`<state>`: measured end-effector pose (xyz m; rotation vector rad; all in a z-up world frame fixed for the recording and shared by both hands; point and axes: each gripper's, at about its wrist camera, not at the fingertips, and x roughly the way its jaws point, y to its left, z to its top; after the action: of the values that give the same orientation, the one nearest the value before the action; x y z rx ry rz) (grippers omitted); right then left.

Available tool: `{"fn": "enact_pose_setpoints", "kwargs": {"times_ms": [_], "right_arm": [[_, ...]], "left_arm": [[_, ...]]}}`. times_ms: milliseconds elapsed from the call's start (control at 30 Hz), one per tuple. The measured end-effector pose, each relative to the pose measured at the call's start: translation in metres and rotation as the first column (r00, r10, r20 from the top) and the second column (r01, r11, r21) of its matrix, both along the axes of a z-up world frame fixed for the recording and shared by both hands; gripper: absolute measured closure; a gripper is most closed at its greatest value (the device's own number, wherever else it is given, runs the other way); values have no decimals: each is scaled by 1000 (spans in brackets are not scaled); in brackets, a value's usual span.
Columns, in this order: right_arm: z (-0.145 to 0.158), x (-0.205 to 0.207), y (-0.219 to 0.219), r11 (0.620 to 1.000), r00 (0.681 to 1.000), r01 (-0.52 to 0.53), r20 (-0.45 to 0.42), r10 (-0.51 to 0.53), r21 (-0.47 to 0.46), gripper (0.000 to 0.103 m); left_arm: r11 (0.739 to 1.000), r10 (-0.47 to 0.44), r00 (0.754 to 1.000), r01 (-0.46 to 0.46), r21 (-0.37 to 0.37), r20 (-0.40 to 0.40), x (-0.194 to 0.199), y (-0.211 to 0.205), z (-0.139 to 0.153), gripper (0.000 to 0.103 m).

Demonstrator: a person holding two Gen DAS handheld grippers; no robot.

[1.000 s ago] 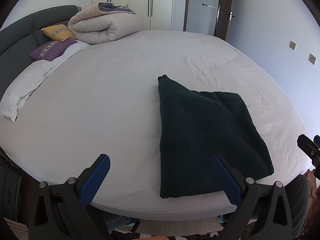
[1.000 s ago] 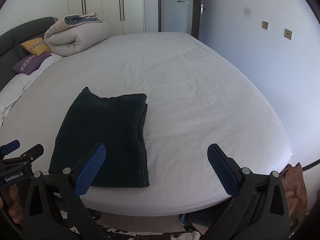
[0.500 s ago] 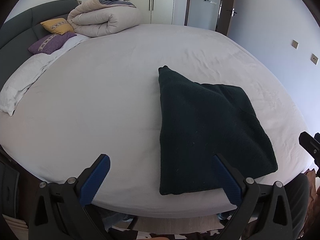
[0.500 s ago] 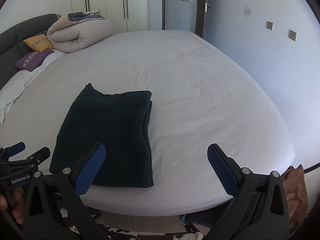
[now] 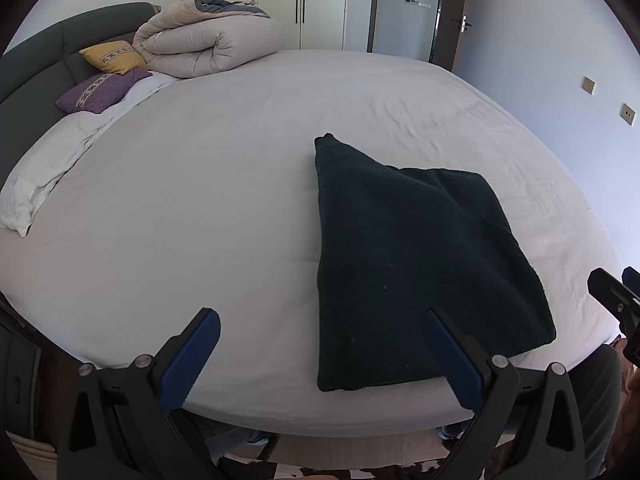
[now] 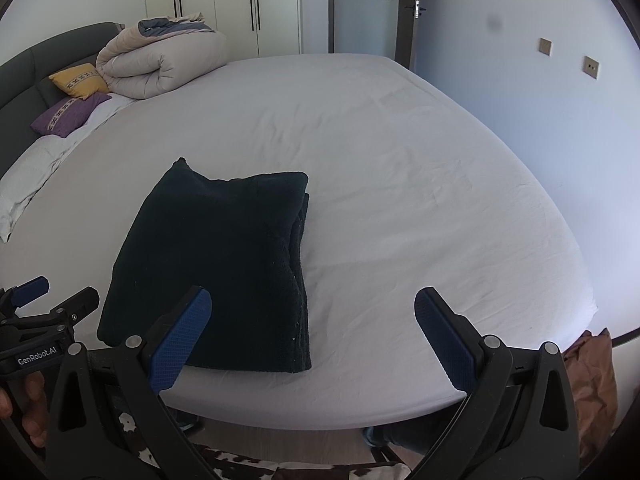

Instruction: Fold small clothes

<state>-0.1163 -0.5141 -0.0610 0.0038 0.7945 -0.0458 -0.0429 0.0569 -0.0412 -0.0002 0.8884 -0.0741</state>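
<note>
Both hand-held grippers have backed off a little toward the foot of the bed since a second ago, and the garment has not stirred. Left hand-held gripper (image 5: 320,354) hangs with its blue pads spread wide and nothing between them; its right pad overlaps the garment's near edge in view, though whether it touches I cannot tell. Right hand-held gripper (image 6: 308,336) is likewise spread and empty, its left pad over the garment's near right corner. Dark folded garment (image 5: 412,264) lies flat on the bed (image 5: 200,200), close to the foot edge, its long axis running away toward the duvet (image 5: 200,44) (a stray corner pokes out at the far end). It sits between the two, ahead of both; neither looks clearly nearer. Folding looks about finished.
</note>
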Motion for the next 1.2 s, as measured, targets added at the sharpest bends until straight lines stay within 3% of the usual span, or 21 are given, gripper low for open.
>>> {"fn": "enact_pose_setpoints", "kwargs": {"times_ms": [1200], "right_arm": [[-7, 6, 0, 1000, 1000, 12, -16, -12, 14, 0]], "left_arm": [[1000, 4, 1000, -4, -7, -10, -3, -5, -4, 0]]}}
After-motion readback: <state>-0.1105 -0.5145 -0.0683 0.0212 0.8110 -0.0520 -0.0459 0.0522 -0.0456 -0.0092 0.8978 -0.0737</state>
